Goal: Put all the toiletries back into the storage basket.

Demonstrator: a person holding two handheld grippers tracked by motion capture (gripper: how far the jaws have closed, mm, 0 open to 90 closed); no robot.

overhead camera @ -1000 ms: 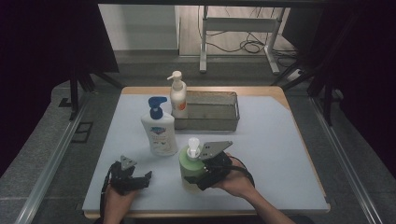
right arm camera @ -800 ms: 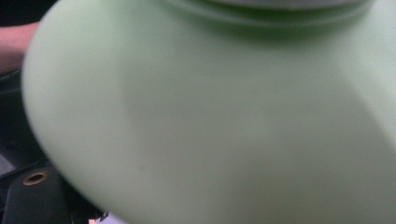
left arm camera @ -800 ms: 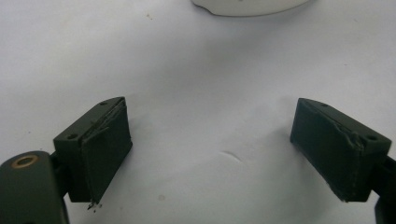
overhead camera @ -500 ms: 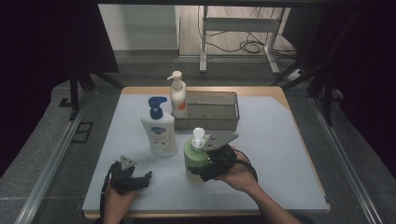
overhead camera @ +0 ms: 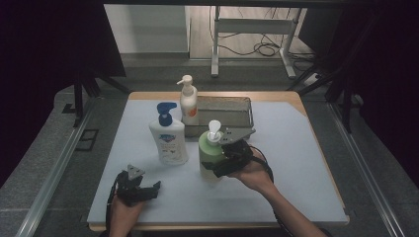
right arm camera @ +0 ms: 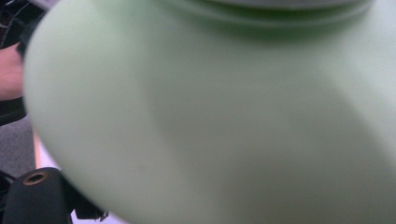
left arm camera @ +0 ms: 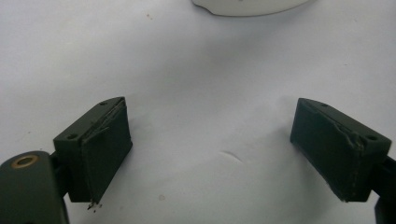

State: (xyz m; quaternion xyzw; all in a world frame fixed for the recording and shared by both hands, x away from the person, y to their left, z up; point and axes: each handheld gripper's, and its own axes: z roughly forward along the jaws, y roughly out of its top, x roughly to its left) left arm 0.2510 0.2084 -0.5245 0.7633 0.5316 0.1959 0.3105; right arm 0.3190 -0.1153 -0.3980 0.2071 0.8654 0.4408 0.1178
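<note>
Gripping the green pump bottle w/ the right gripper: jaws set wide around its body, clamped on from the bottle's right side. In the right gripper view the bottle's pale green wall is pressed right up to the camera, blurred. The bottle stands upright, white pump on top, near the middle of the table, just in front of the wire basket; can't tell if its base touches the surface. The person's right hand is wrapped around the gripper body.

Left gripper sits low at the near left of the table, released, nothing between the jaws. In the left gripper view both black pads stand wide apart over bare white surface.

Surface: white/pale grey top w/ wood edge. A white bottle w/ blue pump stands left of the green one, near but apart. A cream pump bottle stands behind it, beside the basket's left end.

Room: dark curtains both sides, grey floor, metal stand legs and cables at the back.
</note>
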